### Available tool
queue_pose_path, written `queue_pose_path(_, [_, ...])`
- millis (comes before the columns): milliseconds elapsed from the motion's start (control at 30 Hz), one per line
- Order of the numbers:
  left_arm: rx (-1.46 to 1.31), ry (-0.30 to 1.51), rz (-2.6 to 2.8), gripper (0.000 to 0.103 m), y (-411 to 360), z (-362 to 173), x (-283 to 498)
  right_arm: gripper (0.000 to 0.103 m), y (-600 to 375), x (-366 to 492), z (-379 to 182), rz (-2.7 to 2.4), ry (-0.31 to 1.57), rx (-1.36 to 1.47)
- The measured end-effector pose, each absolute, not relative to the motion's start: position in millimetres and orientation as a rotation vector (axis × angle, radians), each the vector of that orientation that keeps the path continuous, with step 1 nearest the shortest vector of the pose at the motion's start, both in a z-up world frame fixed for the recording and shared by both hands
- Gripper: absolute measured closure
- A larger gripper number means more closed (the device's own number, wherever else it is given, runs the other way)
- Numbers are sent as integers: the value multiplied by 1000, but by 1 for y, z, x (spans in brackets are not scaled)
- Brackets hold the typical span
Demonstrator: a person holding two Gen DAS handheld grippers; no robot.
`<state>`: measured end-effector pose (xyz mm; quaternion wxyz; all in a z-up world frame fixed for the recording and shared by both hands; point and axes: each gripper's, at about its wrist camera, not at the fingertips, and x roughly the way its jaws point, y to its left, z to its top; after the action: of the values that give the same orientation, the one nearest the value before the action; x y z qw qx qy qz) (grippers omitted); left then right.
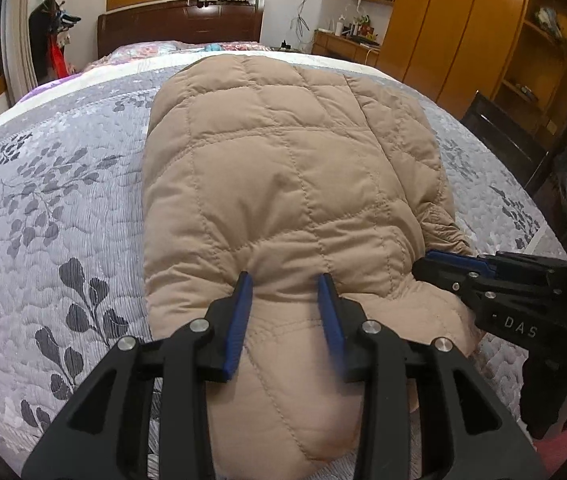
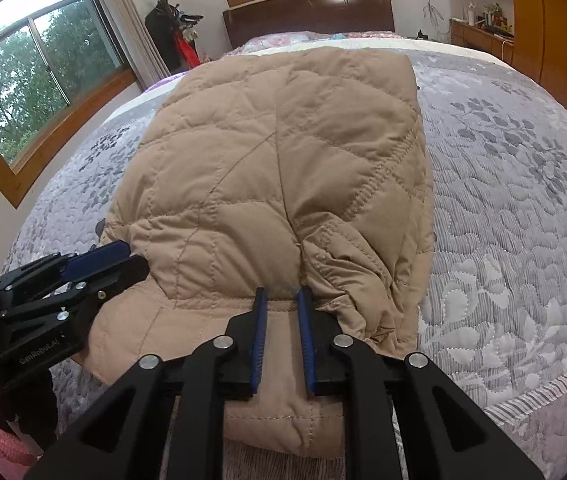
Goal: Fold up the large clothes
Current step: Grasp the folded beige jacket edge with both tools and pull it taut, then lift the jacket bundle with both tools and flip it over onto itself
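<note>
Tan quilted down jacket (image 1: 283,168), lying on the bed's grey leaf-print quilt (image 1: 55,200), already narrowed into a long bundle. Long axis running from the near bed edge toward the dark wooden headboard (image 1: 181,26), near end bulging up where layers stack. Sleeve or side panel (image 2: 367,264) folded in on the right, bunched near the front.

Left gripper (image 1: 285,280) pressed into the near end of the jacket, jaws parted with a ridge of padding between them, not yet pinched. Right gripper (image 2: 282,294) set likewise just beside it, jaws parted narrowly around a seam fold; firm grip or not, cannot tell. Both placed at the near hem, likely to lift that end and carry it toward the headboard for 1 crosswise fold, halving the length.

Puffy fill likely to spring back unless pressed flat.
</note>
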<state>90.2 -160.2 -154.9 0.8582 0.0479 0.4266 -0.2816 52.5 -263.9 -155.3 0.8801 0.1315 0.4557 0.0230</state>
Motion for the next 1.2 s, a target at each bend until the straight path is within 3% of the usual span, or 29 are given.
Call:
queue_pose_path(200, [95,898,-595,69,-156,-140,87,85,-263,49,-140,47,949,275])
queue_pose_path(267, [93,885,-594,69,-148,-129,82,67,-267,42,-126,88,931,301])
queue_pose_path(333, [99,852,-569,54,-137,-114,78,52,-273,35,-111,126,898,332])
queue_pose_path(400, [93,815,-561,49,-127,-100,75,43,-279,27,-91,110,847,321])
queue_pose_path(467, [96,783,-550,44,-122,-89,72,27,-285,24,-76,92,816,305])
queue_pose_path(533, [102,754,-547,35,-117,-79,68,25,-293,23,-68,89,803,309])
queue_pose_path(700, [106,750,-543,27,-110,-73,75,15,-320,36,-68,78,825,336])
queue_pose_path(833, [82,789,-545,23,-105,-80,89,8,-337,47,-83,110,853,400])
queue_pose_path(1200, [-28,924,-595,19,-94,-107,139,6,-374,78,-134,253,931,659])
